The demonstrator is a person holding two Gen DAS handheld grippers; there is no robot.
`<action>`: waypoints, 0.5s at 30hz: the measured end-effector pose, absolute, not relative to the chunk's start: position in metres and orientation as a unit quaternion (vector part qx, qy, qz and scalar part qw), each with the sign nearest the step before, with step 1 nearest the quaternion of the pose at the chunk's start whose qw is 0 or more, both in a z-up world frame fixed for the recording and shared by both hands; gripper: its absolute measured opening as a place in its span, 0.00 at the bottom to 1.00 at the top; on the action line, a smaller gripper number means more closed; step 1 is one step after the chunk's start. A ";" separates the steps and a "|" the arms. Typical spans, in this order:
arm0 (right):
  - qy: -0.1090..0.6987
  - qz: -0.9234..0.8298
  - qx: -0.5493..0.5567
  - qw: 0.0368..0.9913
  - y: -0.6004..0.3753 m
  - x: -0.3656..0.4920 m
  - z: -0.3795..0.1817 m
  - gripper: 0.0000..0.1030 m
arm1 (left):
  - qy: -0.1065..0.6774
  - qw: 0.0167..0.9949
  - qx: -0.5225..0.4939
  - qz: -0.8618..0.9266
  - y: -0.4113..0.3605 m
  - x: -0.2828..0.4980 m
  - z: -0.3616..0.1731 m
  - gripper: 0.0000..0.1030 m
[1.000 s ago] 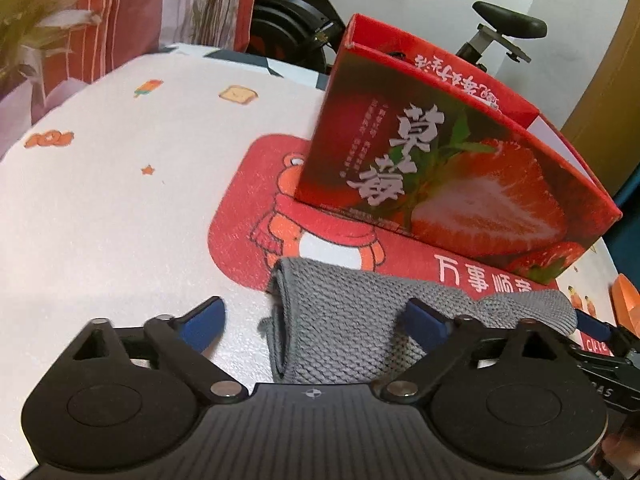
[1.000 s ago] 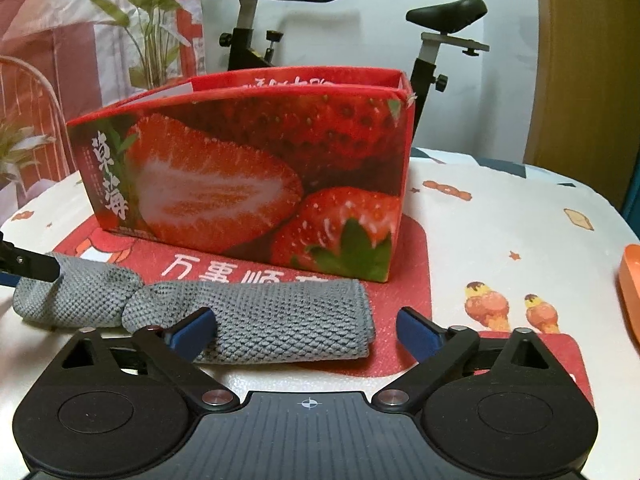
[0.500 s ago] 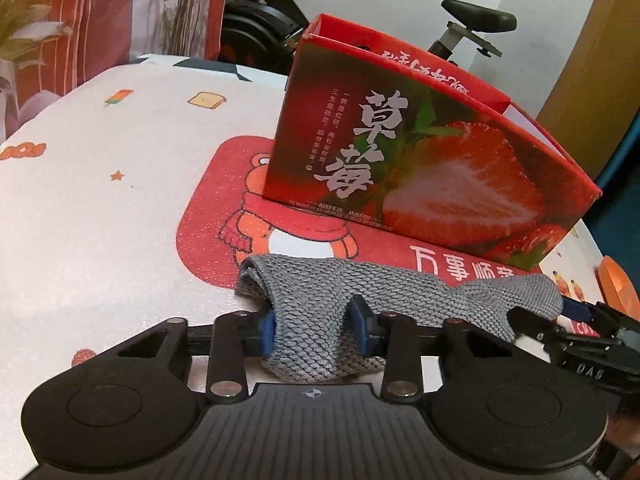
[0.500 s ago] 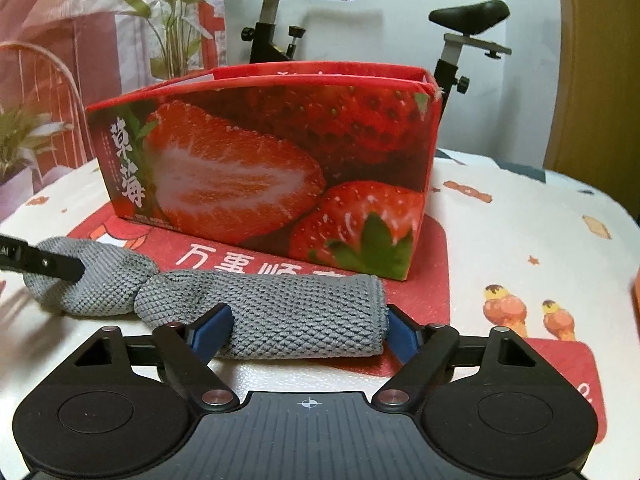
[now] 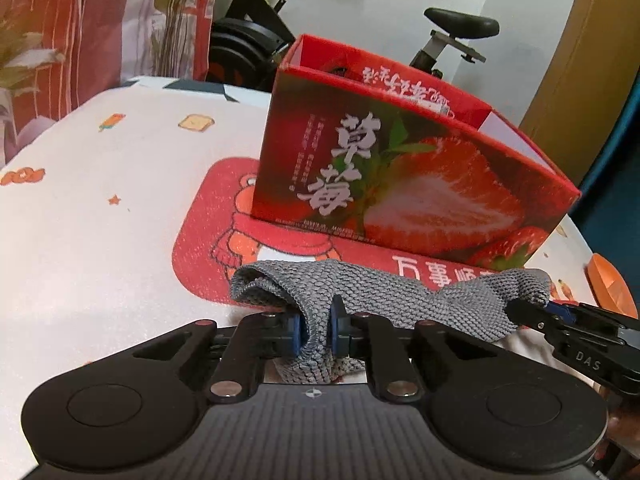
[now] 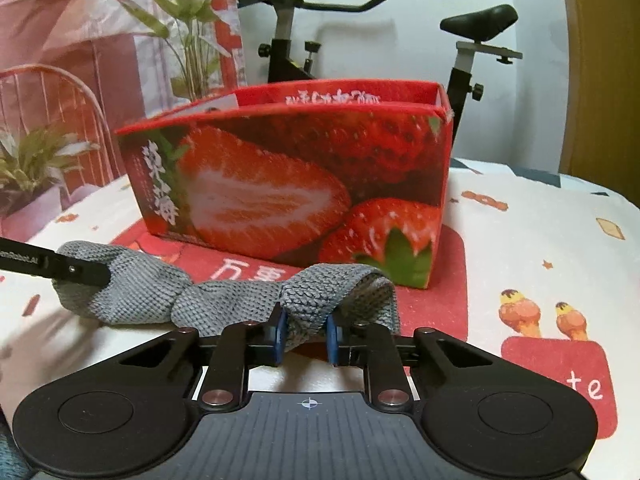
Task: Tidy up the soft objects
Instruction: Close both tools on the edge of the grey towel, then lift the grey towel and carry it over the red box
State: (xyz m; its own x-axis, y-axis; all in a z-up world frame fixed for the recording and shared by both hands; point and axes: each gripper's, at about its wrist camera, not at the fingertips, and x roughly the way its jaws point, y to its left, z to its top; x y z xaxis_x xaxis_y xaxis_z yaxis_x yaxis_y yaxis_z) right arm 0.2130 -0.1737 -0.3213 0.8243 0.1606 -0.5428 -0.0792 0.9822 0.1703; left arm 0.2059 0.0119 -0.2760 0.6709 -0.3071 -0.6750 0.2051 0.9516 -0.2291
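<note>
A grey knitted cloth (image 5: 384, 300) hangs stretched between my two grippers, just above the red mat. My left gripper (image 5: 314, 332) is shut on its left end. My right gripper (image 6: 306, 336) is shut on its right end (image 6: 336, 292). The cloth's left end shows in the right wrist view (image 6: 132, 292), with the left gripper's finger (image 6: 60, 266) on it. The right gripper's fingers (image 5: 560, 320) show at the cloth's far end in the left wrist view. An open red strawberry box (image 5: 400, 184) stands upright just behind the cloth, also in the right wrist view (image 6: 296, 188).
The box stands on a red cartoon mat (image 5: 208, 248) on a white printed tablecloth (image 5: 100, 220). An orange object (image 5: 608, 288) lies at the table's right edge. An exercise bike (image 6: 360, 32), plants (image 6: 32, 160) and a chair stand behind the table.
Both grippers went from open to shut on the cloth's ends. The cloth has bunched at each grip and lifted slightly off the mat.
</note>
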 end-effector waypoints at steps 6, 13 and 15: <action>0.255 0.076 0.068 0.961 -0.171 0.203 -0.297 0.17 | 0.346 0.926 -0.066 -0.136 0.017 0.200 -0.253 0.14; 0.197 0.095 0.028 0.975 -0.166 0.196 -0.246 0.16 | 0.281 0.946 -0.066 -0.145 0.025 0.199 -0.202 0.14; 0.187 0.094 0.025 0.977 -0.170 0.201 -0.229 0.16 | 0.265 0.949 -0.069 -0.154 0.025 0.201 -0.188 0.14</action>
